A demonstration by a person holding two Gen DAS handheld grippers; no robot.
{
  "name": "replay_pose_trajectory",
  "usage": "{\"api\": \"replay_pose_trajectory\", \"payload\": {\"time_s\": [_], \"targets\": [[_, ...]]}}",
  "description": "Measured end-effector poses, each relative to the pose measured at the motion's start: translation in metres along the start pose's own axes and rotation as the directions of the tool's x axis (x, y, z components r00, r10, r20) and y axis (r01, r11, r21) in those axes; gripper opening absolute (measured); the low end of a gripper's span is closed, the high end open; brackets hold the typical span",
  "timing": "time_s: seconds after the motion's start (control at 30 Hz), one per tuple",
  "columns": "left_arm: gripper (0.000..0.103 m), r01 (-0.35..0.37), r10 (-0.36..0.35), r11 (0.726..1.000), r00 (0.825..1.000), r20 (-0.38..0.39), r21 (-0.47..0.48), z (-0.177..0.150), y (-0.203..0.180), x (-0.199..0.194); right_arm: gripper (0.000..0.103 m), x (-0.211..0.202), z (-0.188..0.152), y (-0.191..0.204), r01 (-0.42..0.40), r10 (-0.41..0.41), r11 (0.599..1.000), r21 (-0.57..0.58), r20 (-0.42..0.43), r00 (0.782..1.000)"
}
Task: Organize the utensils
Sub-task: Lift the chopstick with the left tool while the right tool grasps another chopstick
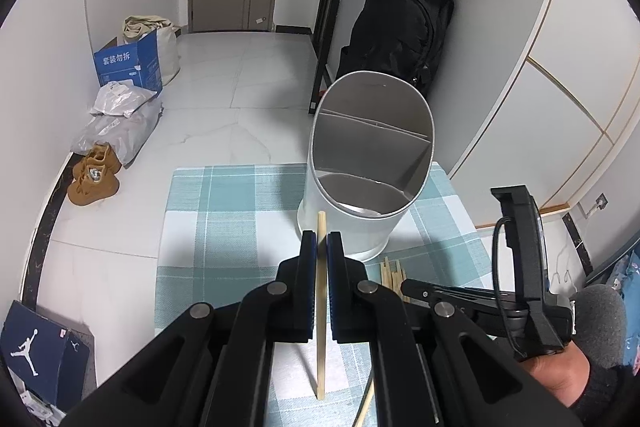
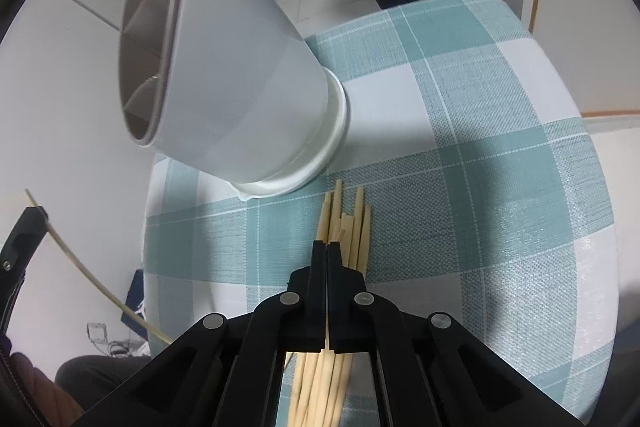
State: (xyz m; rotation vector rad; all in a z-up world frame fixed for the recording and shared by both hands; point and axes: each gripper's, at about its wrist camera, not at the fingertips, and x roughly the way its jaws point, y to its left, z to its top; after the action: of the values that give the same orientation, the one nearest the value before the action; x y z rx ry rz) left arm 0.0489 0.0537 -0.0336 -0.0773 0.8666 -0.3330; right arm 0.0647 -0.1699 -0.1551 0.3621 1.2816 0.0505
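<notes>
Left wrist view: one chopstick (image 1: 321,307) is clamped between the pads of the left gripper (image 1: 321,241), its upper tip standing just short of the holder (image 1: 370,163), its lower end hanging over the checked cloth (image 1: 224,227). The holder is upright on the cloth, near the far edge of the table, and its divided compartments appear empty. The remaining chopsticks (image 2: 344,231) are seen in the right wrist view as a loose bundle lying on the cloth just beside the holder's base.

The right gripper (image 2: 327,251) is closed over that bundle with the jaws drawn fully together. Whether a stick has been caught cannot be told: no wood is seen between the tips, and the bundle passes beneath the fingers.

Several failures can be judged likely from here. If nothing has been pinched, the right gripper would be lifted empty. If a stick is nipped only at its edge, it could be dropped on the way up, or neighbouring sticks could be dragged and rolled off the cloth. The clamped stick is held near its upper part, with a long free end below, so it could pivot in the pads when tilted toward the rim. Since the holder is light-looking, tall and set near the table's edge, it could be tipped or pushed off by a stick end or finger striking its wall. With both grippers working close together, a collision between them is also possible.
</notes>
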Motion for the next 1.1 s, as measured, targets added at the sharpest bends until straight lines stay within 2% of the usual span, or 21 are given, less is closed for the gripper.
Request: {"api": "replay_pose_trajectory", "payload": {"time_s": [0.13,0.2,0.27,0.33,0.47,0.57,0.6,0.63,0.73,0.77,0.93,1.1], "targets": [[0.002,0.0,0.0,1.0,1.0,-0.002,-0.007,-0.001,0.001,-0.001,0.004,-0.001,0.0,-0.007,-0.04,0.042,0.998,0.037,-0.038,0.998],[0.002,-0.003,0.003,1.0,1.0,-0.005,-0.001,-0.002,0.0,-0.001,0.013,0.0,0.0,-0.01,-0.027,0.029,0.999,0.033,-0.055,0.998],[0.002,-0.003,0.003,1.0,1.0,-0.007,-0.001,-0.002,-0.001,0.0,0.036,0.005,0.002,-0.005,0.015,-0.014,1.0,0.006,-0.054,0.998],[0.002,-0.002,0.002,1.0,1.0,-0.007,-0.002,-0.003,0.0,-0.001,0.038,0.01,0.001,-0.002,0.029,-0.029,1.0,-0.012,-0.043,0.999],[0.002,-0.003,0.002,1.0,1.0,-0.008,-0.01,-0.002,0.004,-0.002,0.038,0.014,0.004,0.011,0.117,-0.119,0.991,-0.066,-0.039,0.992],[0.002,-0.002,0.002,1.0,1.0,-0.009,-0.018,-0.002,0.006,-0.002,0.036,0.024,0.004,0.018,0.154,-0.158,0.985,-0.075,-0.049,0.986],[0.002,0.0,0.0,1.0,1.0,-0.01,-0.019,-0.001,0.006,-0.002,0.033,0.026,0.004,0.019,0.16,-0.163,0.984,-0.075,-0.049,0.985],[0.002,0.0,0.0,1.0,1.0,-0.009,-0.018,-0.002,0.007,-0.002,0.025,0.028,0.004,0.019,0.17,-0.173,0.983,-0.073,-0.046,0.984],[0.002,-0.001,0.001,1.0,1.0,-0.008,-0.014,-0.002,0.007,-0.003,0.014,0.031,0.005,0.021,0.191,-0.193,0.98,-0.061,-0.028,0.981],[0.002,-0.002,0.002,1.0,1.0,-0.007,-0.013,-0.002,0.007,-0.003,0.01,0.03,0.005,0.02,0.192,-0.193,0.98,-0.054,-0.022,0.981],[0.002,-0.002,0.002,1.0,1.0,-0.006,-0.011,-0.003,0.007,-0.003,0.006,0.019,0.005,0.012,0.154,-0.154,0.988,-0.018,-0.001,0.988],[0.002,-0.005,0.005,1.0,1.0,0.004,-0.002,-0.004,0.005,-0.004,0.005,0.004,0.004,0.002,0.063,-0.065,0.997,0.044,0.037,0.997]]}}
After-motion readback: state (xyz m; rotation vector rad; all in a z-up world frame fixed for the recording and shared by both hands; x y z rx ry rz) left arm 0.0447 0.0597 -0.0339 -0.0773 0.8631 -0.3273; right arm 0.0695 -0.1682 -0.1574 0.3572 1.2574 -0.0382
